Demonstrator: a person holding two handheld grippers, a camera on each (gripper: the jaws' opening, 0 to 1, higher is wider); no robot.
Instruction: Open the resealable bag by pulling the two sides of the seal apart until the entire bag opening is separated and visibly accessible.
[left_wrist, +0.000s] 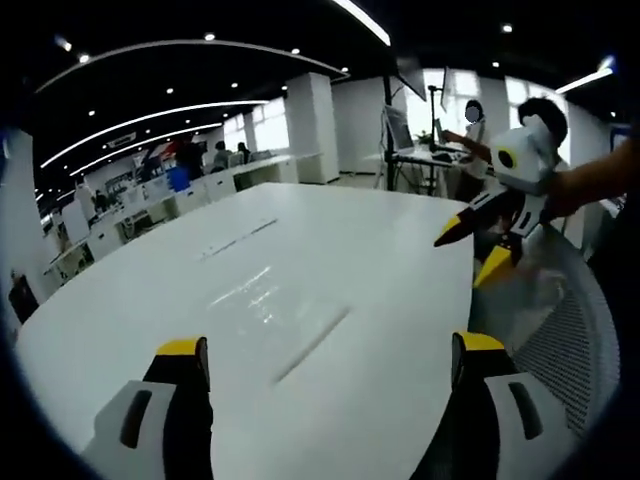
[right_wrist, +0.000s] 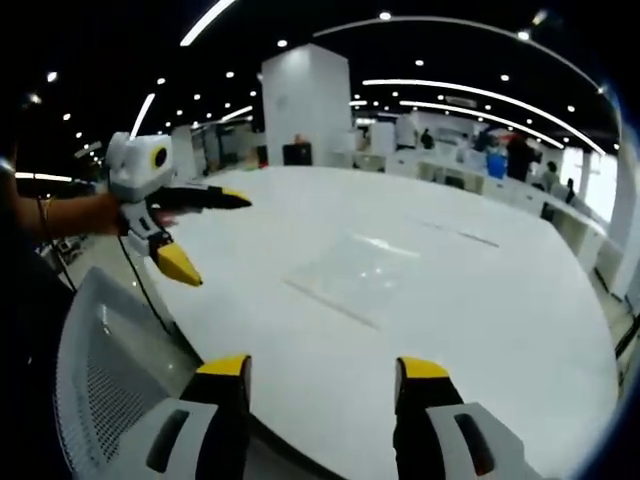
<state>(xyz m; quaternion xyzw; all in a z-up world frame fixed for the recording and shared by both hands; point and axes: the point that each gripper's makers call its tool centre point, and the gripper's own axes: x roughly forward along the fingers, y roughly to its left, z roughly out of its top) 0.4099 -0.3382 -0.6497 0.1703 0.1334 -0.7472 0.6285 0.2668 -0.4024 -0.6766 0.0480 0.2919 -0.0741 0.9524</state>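
The resealable bag (right_wrist: 358, 278) lay flat on the white table (right_wrist: 500, 330), about in the middle of the tabletop and not close to any edge — nobody was touching it. In the left gripper view the same bag (left_wrist: 268, 322) was only a faint shine with one darker line, probably the seal strip, though the glare made it hard to be sure.

Both tongs were released. The left gripper (left_wrist: 325, 352) had its jaws spread wide above the near edge of the table, holding nothing, and it appeared again in the right gripper view (right_wrist: 205, 232), open, off the side edge of the table, over a mesh chair back (right_wrist: 110, 370). The right gripper (right_wrist: 325, 365) was also open and empty, hovering over the near edge.

The bag looked like thin clear plastic film: very light, soft, smooth and slippery on the glossy top, so I judged it would slide or wrinkle if pushed. The best hold seemed to be the two lips just above the seal — one gripper on each side, pulling apart gently.
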